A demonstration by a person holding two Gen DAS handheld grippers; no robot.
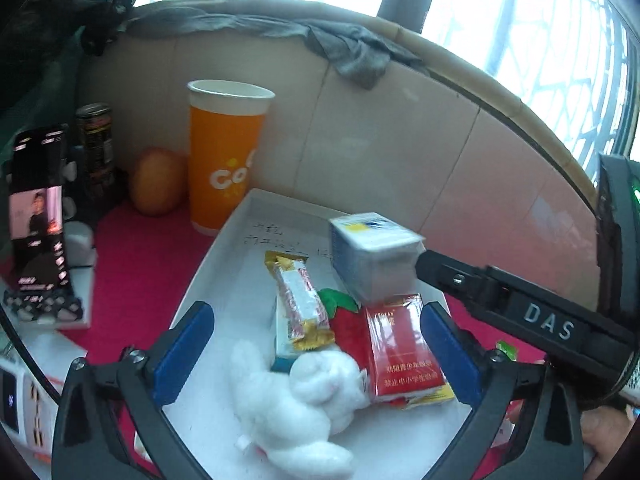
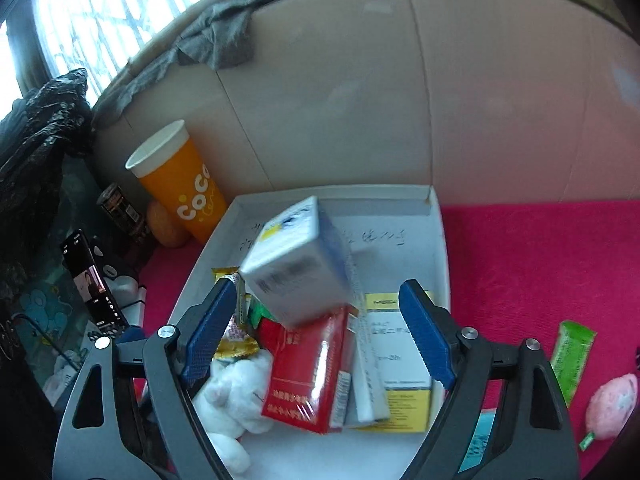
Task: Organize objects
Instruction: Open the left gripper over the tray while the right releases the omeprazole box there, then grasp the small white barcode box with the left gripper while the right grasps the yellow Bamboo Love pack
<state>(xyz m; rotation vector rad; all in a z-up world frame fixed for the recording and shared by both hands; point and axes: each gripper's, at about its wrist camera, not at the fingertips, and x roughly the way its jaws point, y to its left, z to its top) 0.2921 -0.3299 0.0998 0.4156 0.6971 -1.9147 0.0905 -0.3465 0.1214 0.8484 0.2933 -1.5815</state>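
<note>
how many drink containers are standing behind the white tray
2: a tall orange paper cup at the white cardboard tray's far left corner, and a dark can further left; others may be hidden.

In the tray (image 2: 438, 216) a blurred box (image 2: 296, 260) sits seemingly atop the carton (image 2: 308, 376), plush toy (image 2: 228, 400) left of it, cup (image 2: 176, 184) behind.

Left tool (image 1: 316, 354) and right tool (image 2: 316, 334) both gape wide, angled downward.
</note>
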